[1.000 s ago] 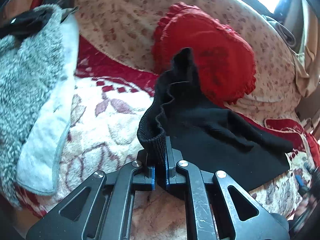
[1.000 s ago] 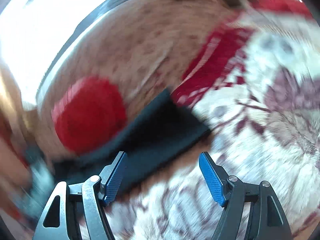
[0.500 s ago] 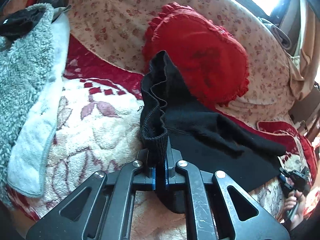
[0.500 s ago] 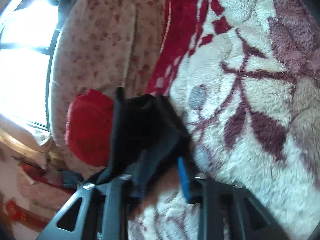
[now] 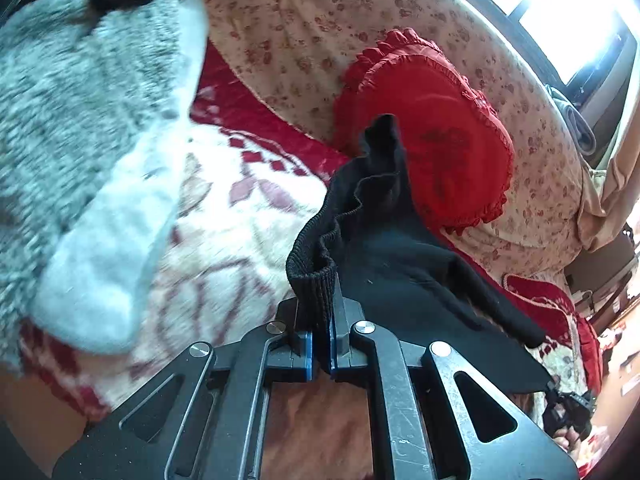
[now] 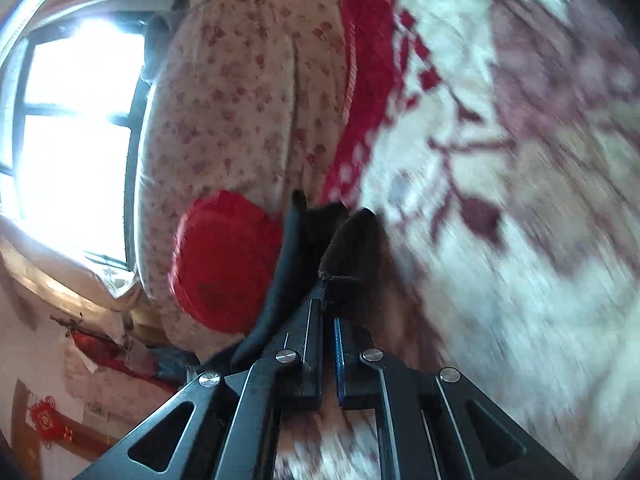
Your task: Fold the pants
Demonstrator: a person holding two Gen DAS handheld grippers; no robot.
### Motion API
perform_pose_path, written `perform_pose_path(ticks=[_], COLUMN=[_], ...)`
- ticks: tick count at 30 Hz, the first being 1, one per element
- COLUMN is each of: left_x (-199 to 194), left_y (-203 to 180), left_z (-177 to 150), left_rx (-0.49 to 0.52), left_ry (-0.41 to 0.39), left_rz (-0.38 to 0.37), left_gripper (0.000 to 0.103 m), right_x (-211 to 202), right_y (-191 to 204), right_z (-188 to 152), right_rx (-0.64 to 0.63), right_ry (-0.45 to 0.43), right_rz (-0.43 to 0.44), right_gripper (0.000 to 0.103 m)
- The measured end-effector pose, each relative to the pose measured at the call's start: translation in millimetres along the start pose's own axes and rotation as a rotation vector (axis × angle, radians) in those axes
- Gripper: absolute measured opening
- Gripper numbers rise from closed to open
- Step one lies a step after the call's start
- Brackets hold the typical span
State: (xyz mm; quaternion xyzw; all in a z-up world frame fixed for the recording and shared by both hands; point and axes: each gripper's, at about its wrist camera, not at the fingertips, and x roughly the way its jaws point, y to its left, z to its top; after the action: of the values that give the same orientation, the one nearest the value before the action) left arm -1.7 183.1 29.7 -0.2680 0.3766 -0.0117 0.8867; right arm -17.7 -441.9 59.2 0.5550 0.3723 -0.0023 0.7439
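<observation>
Both grippers, left [image 5: 319, 354] and right [image 6: 328, 344], have jaws clamped on the pants [image 5: 400, 256]; thin pinches, so a tug could slip the fabric out.

A cream plush blanket with maroon leaf patterns [image 5: 224, 216] is spread below a beige floral-print quilt roll [image 6: 240, 92]. A red frilled heart-shaped cushion [image 5: 436, 136] is propped against it. Glare is cast through a dark-framed window [image 6: 76, 120].
</observation>
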Motion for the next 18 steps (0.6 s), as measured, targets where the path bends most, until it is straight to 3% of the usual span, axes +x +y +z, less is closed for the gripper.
perform_pose_path(ticks=[5,8,10,12,13,15,18], left_x=[-26.4,-15.2,0.0,6.4,4.2,-6.9,-28.9], left_y=[22.2,30.3,39.4,44.0,45.9,49.7,50.3], left_z=[-7.0,-4.3,-6.0,-9.8,-11.6,-13.1,-9.8], left_rx=[-0.065,-0.039,-0.057,-0.051,-0.047,-0.037,0.0], left_ry=[0.011,0.032,0.069,0.082,0.073,0.03,-0.083], left_rz=[-0.033,-0.009,0.065,0.126,0.15,0.225,0.307], left_gripper=[0.004,0.004,0.008,0.011,0.019,0.022,0.022], right_x=[-12.6,-9.4,-3.6,-3.0,-7.4,-21.4,-33.0], right_y=[-5.6,-7.3,-8.0,-6.3,-5.7,1.8,32.4], right_z=[-17.4,-18.6,-19.6,-20.6,-20.5,-19.2,-21.9], right_rx=[0.025,0.029,0.027,0.012,0.012,-0.026,-0.189], right_ry=[0.06,0.074,0.082,0.037,-0.01,-0.111,-0.199], right_rz=[0.001,-0.021,-0.057,-0.19,-0.248,-0.324,-0.295], right_gripper=[0.004,0.004,0.004,0.004,0.004,0.004,0.004])
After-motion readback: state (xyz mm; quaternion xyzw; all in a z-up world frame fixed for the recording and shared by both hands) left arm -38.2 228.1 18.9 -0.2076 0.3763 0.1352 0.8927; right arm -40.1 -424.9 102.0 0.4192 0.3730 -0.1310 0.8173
